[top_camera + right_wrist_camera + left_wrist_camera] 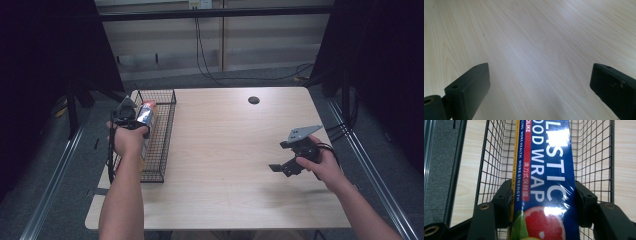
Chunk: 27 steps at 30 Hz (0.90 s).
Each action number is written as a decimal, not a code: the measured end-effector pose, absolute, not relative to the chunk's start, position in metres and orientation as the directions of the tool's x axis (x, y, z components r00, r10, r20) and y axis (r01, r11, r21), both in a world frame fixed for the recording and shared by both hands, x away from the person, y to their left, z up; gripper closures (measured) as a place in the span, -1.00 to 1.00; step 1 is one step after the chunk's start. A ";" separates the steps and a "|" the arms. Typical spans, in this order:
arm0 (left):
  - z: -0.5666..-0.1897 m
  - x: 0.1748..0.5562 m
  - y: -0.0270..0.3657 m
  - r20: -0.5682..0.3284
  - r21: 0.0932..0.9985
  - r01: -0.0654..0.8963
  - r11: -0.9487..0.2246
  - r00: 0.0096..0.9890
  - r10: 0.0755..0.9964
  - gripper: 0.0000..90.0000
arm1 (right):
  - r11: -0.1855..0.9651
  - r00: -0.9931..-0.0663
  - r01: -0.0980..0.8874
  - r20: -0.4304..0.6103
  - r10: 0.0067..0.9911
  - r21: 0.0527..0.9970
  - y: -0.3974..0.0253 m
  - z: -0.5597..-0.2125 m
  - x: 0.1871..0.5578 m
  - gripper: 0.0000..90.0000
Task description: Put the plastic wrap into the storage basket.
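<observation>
My left tool (543, 202) is clamped on a blue plastic wrap box (544, 175), its black jaws pressing both long sides, and the box runs up the middle of the left gripper view over the black wire basket (491, 157). In the high view that left tool (131, 116) sits at centre left of the frame, holding the box (145, 114) inside the basket (162, 135) on the left part of the bench (230, 150). My right tool (292, 152), right of centre in the high view, gapes wide with nothing between its jaws, held just above bare wood.
</observation>
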<state>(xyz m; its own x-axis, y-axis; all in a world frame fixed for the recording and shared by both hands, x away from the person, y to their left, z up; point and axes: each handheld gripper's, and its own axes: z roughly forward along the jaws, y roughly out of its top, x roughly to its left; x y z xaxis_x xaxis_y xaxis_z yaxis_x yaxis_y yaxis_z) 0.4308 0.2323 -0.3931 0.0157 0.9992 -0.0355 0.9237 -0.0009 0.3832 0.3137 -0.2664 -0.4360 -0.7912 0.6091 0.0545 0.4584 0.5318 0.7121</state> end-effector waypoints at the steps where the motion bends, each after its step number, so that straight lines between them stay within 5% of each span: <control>1: -0.394 0.431 0.233 -0.036 0.384 0.923 0.002 0.013 0.999 -0.03 | 0.533 -0.793 0.459 0.056 0.607 0.710 -0.266 -0.436 0.314 -0.94; 27: -0.402 0.437 0.229 -0.025 0.357 0.934 -0.018 0.029 0.999 -0.09 | 0.536 -0.793 0.462 0.059 0.606 0.707 -0.265 -0.438 0.318 -0.94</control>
